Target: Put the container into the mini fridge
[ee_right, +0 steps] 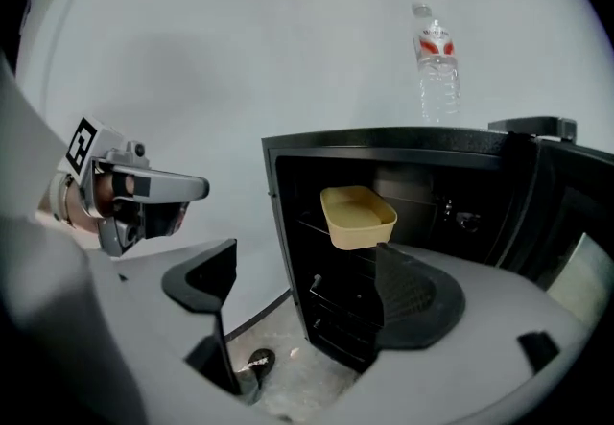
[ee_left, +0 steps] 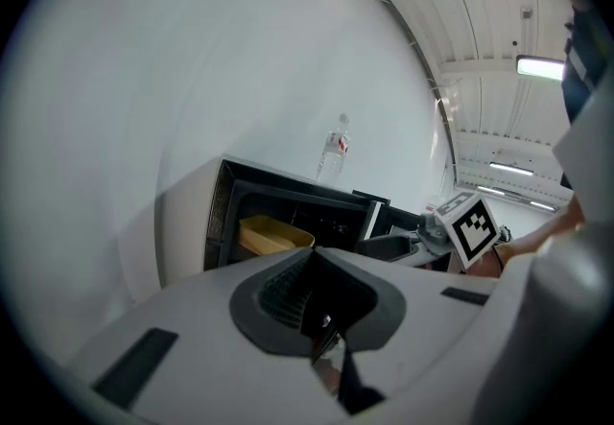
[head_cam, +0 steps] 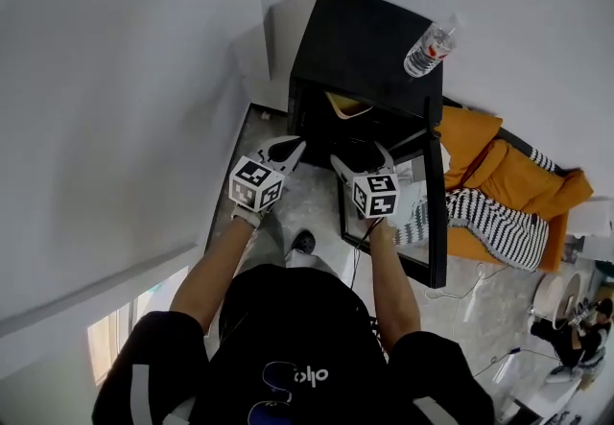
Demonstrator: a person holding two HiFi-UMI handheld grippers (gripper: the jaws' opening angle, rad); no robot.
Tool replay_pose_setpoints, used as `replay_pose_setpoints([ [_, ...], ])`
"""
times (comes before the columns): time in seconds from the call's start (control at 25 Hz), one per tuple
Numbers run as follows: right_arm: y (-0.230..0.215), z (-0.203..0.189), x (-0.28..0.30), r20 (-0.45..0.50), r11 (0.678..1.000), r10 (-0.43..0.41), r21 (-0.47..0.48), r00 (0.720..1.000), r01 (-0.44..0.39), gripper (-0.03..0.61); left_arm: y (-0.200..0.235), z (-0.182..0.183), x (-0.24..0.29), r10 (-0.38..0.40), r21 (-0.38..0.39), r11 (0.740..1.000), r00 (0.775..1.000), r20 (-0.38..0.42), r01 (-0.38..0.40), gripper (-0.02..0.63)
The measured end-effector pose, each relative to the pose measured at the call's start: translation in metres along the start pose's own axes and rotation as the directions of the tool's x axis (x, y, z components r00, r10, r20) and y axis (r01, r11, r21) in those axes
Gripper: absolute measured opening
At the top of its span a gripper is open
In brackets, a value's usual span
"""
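the yellow container (ee_right: 358, 216) sat on a shelf inside the black mini fridge (ee_right: 403, 140), whose door (head_cam: 436, 212) hung wide. a water bottle (ee_right: 436, 63) stood on top. the right gripper (ee_right: 307, 279) had its jaws far apart, holding nothing. the left gripper (ee_left: 312, 255) had its jaws pressed together, holding nothing.

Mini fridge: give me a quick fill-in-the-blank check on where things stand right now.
1. The yellow container sits on a shelf ____ the mini fridge.
2. The fridge door is ____.
3. A water bottle stands on ____ of the fridge.
4. The right gripper has its jaws apart with ____ between them.

Missing words: inside; open; top; nothing
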State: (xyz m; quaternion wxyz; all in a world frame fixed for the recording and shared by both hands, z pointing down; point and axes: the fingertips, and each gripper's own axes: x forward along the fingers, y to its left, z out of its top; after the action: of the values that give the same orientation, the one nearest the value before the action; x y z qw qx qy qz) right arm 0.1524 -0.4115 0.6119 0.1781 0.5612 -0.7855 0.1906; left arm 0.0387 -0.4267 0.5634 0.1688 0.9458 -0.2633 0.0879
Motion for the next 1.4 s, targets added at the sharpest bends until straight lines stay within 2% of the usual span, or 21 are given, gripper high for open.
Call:
replay_pose_setpoints([
  [0.08,0.007,0.000,-0.011,0.009,1.000,0.010,-0.012,1.000,-0.010,0.424,-0.007,-0.002,-0.003,0.005,-0.006,1.000,1.000,0.007,-0.005,0.008],
  [0.2,0.018,0.001,-0.029,0.025,0.999,0.027,-0.025,0.999,-0.026,0.296,-0.021,-0.005,-0.009,0.004,-0.012,1.000,1.000,0.012,-0.004,0.008],
  [0.4,0.029,0.000,-0.051,0.039,0.998,0.039,-0.054,0.998,-0.037,0.138,-0.039,-0.008,-0.016,-0.008,-0.010,1.000,1.000,0.014,0.008,0.008],
  [0.48,0.031,-0.001,-0.060,0.043,0.998,0.037,-0.053,0.998,-0.035,0.099,-0.045,-0.009,-0.018,-0.009,-0.012,1.000,1.000,0.013,0.009,0.008],
  [0.84,0.035,-0.006,-0.089,0.066,0.999,0.031,-0.018,0.997,-0.030,0.009,-0.069,-0.012,-0.023,-0.031,0.002,1.000,1.000,0.008,0.031,0.008],
  [1.4,0.041,-0.019,-0.110,0.067,0.998,0.061,-0.006,0.996,-0.061,0.008,-0.095,-0.032,-0.026,-0.049,-0.014,0.999,0.999,-0.020,0.049,0.006],
])
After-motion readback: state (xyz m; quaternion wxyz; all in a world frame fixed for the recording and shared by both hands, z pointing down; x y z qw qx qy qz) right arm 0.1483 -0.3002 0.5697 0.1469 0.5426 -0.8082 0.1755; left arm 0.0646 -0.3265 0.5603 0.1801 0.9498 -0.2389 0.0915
